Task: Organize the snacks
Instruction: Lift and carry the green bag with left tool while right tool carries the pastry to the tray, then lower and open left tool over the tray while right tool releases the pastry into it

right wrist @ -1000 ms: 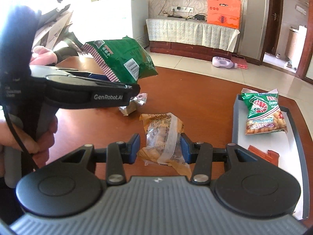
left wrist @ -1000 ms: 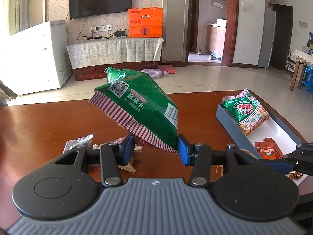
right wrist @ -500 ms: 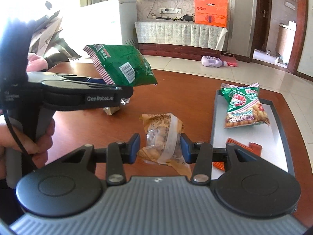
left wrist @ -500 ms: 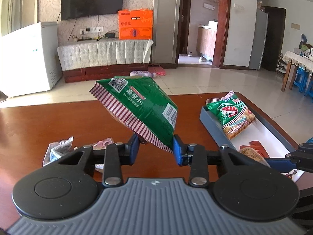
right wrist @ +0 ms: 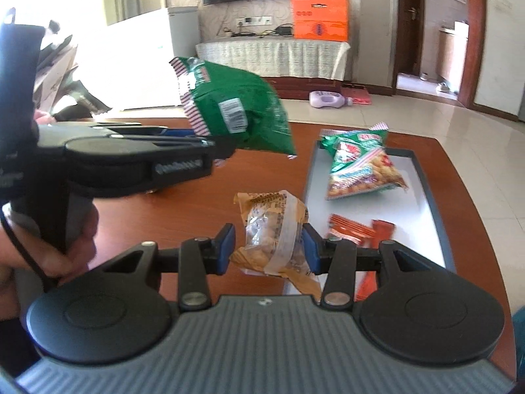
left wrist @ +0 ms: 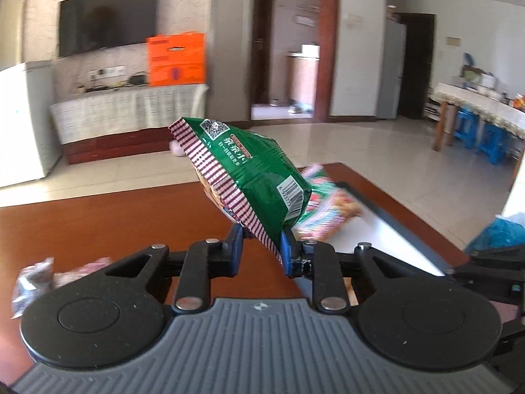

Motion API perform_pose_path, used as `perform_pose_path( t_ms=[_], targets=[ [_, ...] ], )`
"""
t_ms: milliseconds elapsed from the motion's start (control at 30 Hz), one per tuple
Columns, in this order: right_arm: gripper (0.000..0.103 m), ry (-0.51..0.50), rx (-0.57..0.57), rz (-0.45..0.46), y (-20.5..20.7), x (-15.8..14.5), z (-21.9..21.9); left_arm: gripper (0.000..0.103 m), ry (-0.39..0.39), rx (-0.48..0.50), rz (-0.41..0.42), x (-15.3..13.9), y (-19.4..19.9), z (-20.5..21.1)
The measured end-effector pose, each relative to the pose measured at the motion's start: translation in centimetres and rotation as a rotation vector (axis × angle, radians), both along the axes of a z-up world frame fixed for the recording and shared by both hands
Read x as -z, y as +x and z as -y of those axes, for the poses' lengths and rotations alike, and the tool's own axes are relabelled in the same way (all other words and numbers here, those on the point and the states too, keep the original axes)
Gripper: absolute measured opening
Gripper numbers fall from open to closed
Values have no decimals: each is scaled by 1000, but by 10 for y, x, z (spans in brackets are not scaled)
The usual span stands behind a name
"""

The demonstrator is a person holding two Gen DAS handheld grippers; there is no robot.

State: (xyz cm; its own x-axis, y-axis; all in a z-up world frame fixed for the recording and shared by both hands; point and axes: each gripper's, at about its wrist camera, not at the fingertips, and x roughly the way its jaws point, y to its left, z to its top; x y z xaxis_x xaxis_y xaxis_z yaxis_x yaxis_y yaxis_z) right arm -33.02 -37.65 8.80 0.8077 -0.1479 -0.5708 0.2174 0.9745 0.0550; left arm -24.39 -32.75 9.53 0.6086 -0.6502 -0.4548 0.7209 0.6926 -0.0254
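Observation:
My left gripper (left wrist: 261, 246) is shut on a green snack bag (left wrist: 249, 177) with a red-checked edge, held above the brown table; the bag also shows in the right wrist view (right wrist: 239, 111). My right gripper (right wrist: 269, 248) is shut on a tan and clear snack packet (right wrist: 274, 229), held just left of the grey tray (right wrist: 423, 177). In the tray lie a green and red snack bag (right wrist: 361, 167) and orange sachets (right wrist: 354, 228). That bag shows blurred behind the green bag in the left wrist view (left wrist: 328, 203).
Small wrapped snacks (left wrist: 36, 279) lie on the brown table (left wrist: 115, 223) at the left. The tray's white floor (left wrist: 387, 239) runs to the right table edge. The right tool's body (left wrist: 492, 269) is at the far right. A hand holds the left tool (right wrist: 75, 229).
Both grippers have swung right toward the tray with their bags held. The tray and its snacks now sit closer and more central in both views.

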Motion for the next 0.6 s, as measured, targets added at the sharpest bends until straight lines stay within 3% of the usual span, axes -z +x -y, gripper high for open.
perform_pose_path(
  t_ms=[367, 600],
  targets=[
    [46, 13, 101, 3, -26, 5, 38, 27, 33, 97, -20, 22, -20, 64],
    [46, 25, 135, -31, -28, 16, 57, 27, 61, 115, -40, 39, -7, 96]
  ],
)
